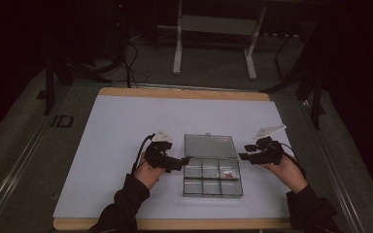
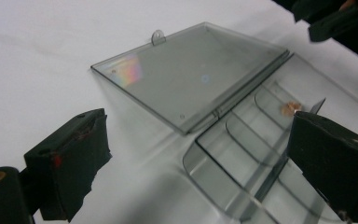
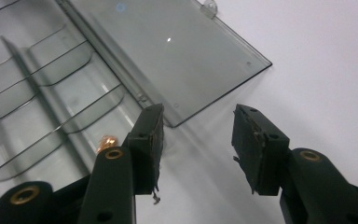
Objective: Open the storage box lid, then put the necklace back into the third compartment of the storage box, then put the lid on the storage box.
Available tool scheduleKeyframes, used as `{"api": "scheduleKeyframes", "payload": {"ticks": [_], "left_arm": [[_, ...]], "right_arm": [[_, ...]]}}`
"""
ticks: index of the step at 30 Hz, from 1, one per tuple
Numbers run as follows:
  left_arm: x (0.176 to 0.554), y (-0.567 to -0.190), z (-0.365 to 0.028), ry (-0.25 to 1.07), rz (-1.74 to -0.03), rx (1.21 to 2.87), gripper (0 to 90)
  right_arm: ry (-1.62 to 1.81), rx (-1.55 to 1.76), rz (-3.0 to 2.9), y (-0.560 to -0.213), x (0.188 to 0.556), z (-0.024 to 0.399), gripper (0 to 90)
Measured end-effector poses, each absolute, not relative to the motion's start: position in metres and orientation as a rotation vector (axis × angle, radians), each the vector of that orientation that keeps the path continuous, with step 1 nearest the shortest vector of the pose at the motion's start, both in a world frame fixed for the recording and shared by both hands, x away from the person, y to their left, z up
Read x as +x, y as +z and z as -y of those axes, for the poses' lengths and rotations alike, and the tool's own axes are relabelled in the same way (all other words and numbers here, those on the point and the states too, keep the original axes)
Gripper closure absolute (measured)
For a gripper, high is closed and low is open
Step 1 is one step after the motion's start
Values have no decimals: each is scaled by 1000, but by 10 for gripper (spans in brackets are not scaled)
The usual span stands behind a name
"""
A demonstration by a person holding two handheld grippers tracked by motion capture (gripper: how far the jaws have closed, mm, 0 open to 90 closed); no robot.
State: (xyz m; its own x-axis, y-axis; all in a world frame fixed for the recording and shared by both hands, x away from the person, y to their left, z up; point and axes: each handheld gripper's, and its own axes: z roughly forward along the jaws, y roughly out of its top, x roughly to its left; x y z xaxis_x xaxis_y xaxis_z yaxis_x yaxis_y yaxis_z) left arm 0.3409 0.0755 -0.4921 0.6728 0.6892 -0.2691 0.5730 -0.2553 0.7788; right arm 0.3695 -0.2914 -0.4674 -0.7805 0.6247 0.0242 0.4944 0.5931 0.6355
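A clear plastic compartment box (image 1: 185,180) lies at the middle of the table, its lid (image 1: 210,145) folded back flat behind it. A small copper-coloured piece (image 1: 229,175) rests in the box's back right compartment. My left gripper (image 1: 187,158) is at the box's left edge, jaws wide open. In the left gripper view those jaws (image 2: 200,158) straddle the box's corner (image 2: 223,158) without pressing on it. My right gripper (image 1: 242,156) hovers just right of the box, open. In the right gripper view nothing is between its jaws (image 3: 198,140), with the lid (image 3: 168,46) and the copper piece (image 3: 106,141) ahead.
The box sits on a white mat (image 1: 126,126) over a wooden tabletop (image 1: 184,93). Free mat lies to the left, right and behind the box. Beyond the table, white stand legs (image 1: 177,48) and cables (image 1: 131,63) are on the dark floor.
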Motion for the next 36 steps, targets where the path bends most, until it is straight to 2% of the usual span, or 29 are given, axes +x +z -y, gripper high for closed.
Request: {"api": "scheduleKeyframes", "payload": {"ticks": [6, 16, 18, 21, 23, 26, 27, 28, 34, 36], "left_arm": [[357, -495, -62, 141, -1034, 1952, 99], [378, -514, -55, 23, -1168, 1902, 161], [381, -519, -54, -4, -1208, 1895, 220], [385, -525, -55, -69, -1258, 1872, 236], [389, -529, -56, -139, -1275, 1850, 319], [391, -534, -56, -213, -1285, 1822, 364], [392, -534, -56, -217, -1284, 1821, 364], [392, -534, -56, -226, -1273, 1821, 411], [393, -532, -55, -235, -1260, 1830, 431], [391, -531, -55, -215, -1239, 1830, 470]], "right_arm": [[965, 949, -2599, -472, 374, 284, 531], [956, 946, -2591, -475, 377, 276, 531], [950, 947, -2588, -476, 377, 275, 524], [957, 954, -2586, -476, 377, 275, 524], [959, 961, -2579, -476, 377, 275, 523], [962, 978, -2575, -478, 379, 276, 520], [962, 978, -2575, -478, 379, 276, 520], [961, 989, -2576, -479, 379, 276, 518], [950, 995, -2572, -481, 381, 274, 502], [946, 988, -2571, -482, 380, 272, 488]]}}
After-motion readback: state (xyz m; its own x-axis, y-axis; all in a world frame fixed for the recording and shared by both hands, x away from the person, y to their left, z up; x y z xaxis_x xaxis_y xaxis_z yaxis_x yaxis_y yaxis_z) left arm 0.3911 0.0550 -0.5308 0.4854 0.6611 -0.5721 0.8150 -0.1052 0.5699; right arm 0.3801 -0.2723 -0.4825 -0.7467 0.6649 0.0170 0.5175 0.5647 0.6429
